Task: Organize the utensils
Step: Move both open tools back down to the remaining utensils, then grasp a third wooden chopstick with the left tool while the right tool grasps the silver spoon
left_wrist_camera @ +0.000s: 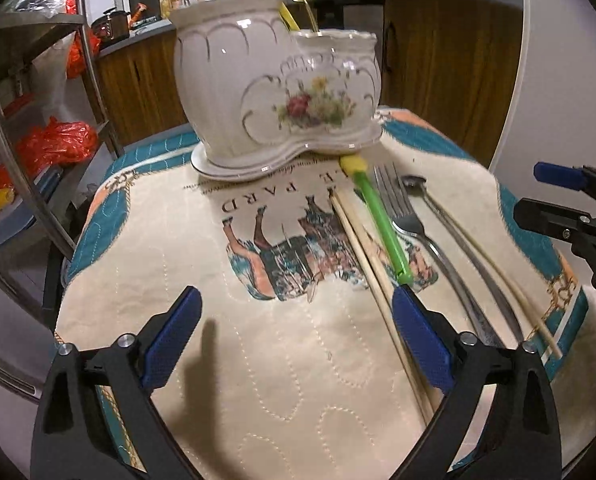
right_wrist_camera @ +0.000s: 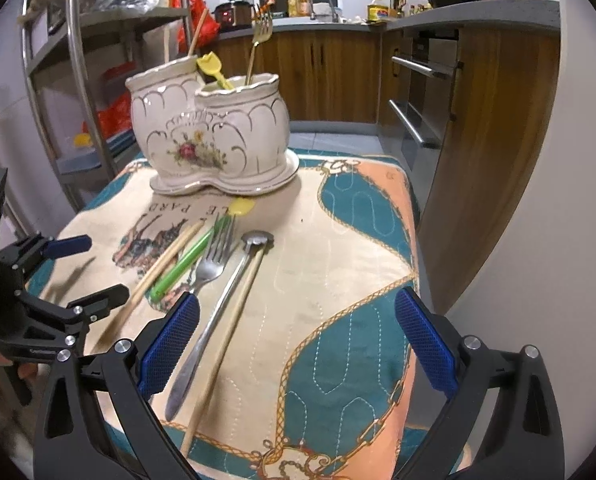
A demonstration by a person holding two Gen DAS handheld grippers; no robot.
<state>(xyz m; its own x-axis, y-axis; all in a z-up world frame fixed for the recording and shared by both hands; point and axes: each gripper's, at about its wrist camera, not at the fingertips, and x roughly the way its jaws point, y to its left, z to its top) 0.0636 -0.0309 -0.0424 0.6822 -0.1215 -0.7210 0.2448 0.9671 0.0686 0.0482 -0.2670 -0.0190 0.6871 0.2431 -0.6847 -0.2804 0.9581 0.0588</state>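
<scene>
Left tongs [left_wrist_camera: 296, 334] and right tongs [right_wrist_camera: 298, 344] both spread, empty, above the loose utensils [right_wrist_camera: 214, 264]; holder [right_wrist_camera: 210, 132] behind

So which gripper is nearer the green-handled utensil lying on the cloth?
Left. The left gripper is open with its right finger at the handle end of the green-handled utensil. The right gripper, also open, sits further right, beyond the fork and spoon.

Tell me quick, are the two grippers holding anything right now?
Left gripper: open, holding nothing, above the placemat.
Right gripper: open, holding nothing, near the silver spoon and fork.
</scene>
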